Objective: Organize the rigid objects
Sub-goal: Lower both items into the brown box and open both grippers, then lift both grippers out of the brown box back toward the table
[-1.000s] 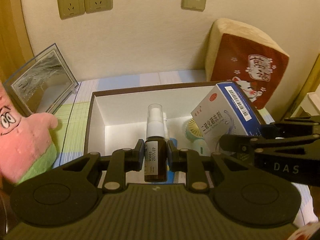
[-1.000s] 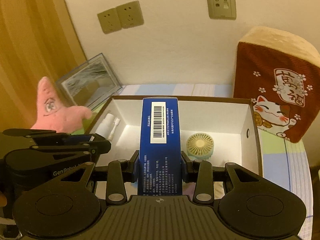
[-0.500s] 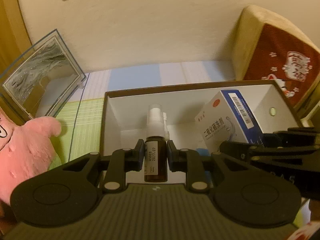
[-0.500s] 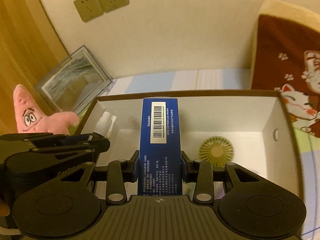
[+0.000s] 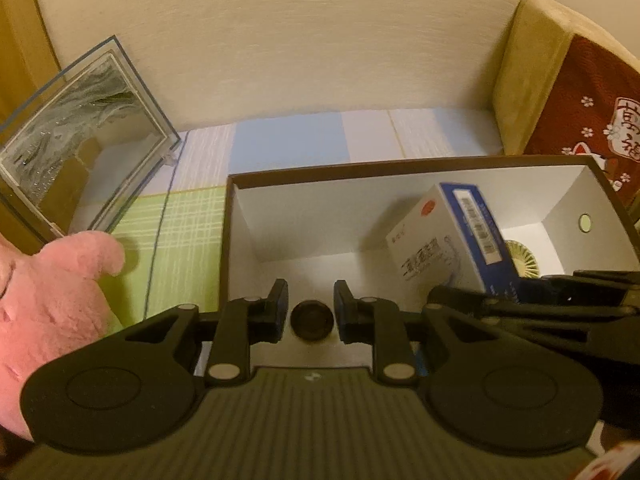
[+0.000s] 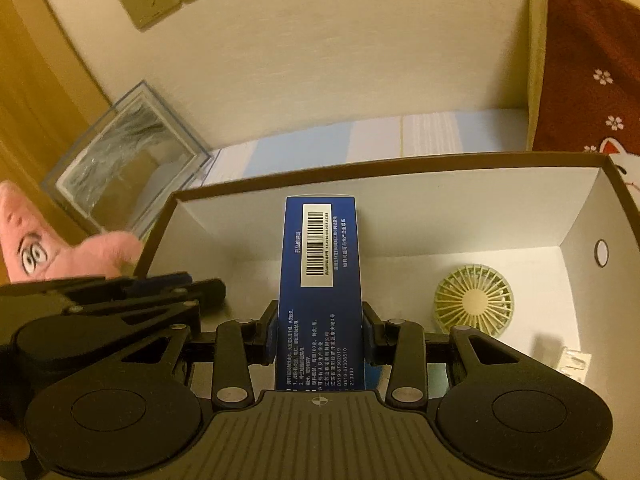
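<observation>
A white storage box with a brown rim lies below both grippers. My left gripper hangs over the box's left part with its jaws opening. A brown spray bottle shows only its round dark end between the fingers, with a gap on each side. My right gripper is shut on a blue and white medicine box, held upright over the box's middle. That medicine box also shows in the left wrist view. A small pale green fan lies on the box floor at the right.
A pink starfish plush sits left of the storage box, with a clear framed sand picture behind it. A red cat-print cushion leans on the wall at the right. A small white item lies in the box's right corner.
The left jaws have spread, and the brown bottle is no longer clamped upright; only its round end shows. Both grippers have sunk and moved forward into the box, the medicine box still gripped.
</observation>
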`<state>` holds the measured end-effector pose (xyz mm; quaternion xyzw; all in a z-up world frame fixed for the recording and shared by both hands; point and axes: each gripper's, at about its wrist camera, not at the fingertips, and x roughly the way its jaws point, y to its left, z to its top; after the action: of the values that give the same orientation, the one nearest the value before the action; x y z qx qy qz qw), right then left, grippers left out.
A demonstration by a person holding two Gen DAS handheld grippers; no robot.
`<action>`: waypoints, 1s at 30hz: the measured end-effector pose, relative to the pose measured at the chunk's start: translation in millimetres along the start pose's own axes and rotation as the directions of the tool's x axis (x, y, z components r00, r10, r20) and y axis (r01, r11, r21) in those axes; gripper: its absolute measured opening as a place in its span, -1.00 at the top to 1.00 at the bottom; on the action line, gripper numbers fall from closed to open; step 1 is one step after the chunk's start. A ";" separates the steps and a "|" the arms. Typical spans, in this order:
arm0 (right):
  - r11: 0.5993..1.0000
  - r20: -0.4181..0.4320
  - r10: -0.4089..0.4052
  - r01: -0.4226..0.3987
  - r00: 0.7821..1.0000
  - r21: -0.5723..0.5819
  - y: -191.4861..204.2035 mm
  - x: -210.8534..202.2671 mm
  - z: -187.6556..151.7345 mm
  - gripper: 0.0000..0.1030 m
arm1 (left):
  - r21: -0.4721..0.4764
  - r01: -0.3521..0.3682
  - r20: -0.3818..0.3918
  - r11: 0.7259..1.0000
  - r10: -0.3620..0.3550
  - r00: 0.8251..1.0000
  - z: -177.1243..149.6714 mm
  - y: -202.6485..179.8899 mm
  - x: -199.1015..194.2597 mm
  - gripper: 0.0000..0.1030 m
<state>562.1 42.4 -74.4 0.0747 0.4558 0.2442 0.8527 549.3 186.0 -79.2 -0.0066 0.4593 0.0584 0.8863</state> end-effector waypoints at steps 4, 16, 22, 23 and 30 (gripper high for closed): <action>1.000 -0.009 -0.013 0.013 1.000 -0.026 -4.4 1.7 -2.9 -0.11 | 0.009 0.003 -0.005 1.000 -0.003 1.000 0.0 4.0 -1.3 0.32; 0.998 0.000 -0.012 0.012 1.000 -0.068 -11.8 -20.8 -12.7 -0.32 | 0.003 0.036 -0.006 0.999 -0.036 0.999 -10.6 1.3 -19.4 0.23; 0.999 0.008 -0.004 0.004 1.000 -0.054 -15.4 -40.0 -22.4 -0.32 | -0.001 0.049 0.003 0.999 -0.049 0.999 -17.6 -2.7 -38.0 0.23; 0.999 0.013 -0.005 0.005 1.000 -0.051 -16.2 -44.7 -24.6 -0.32 | -0.004 0.053 0.007 0.999 -0.053 0.999 -19.2 -3.5 -42.0 0.23; 1.000 0.039 -0.004 0.004 0.999 -0.015 -24.2 -78.1 -40.3 -0.32 | -0.008 0.081 0.033 0.997 -0.081 0.996 -33.4 -13.6 -73.8 0.23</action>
<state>501.4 -20.3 -48.1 0.0722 0.4374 0.2442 0.8625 481.5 163.1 -38.9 -0.0282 0.4440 0.0245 0.8952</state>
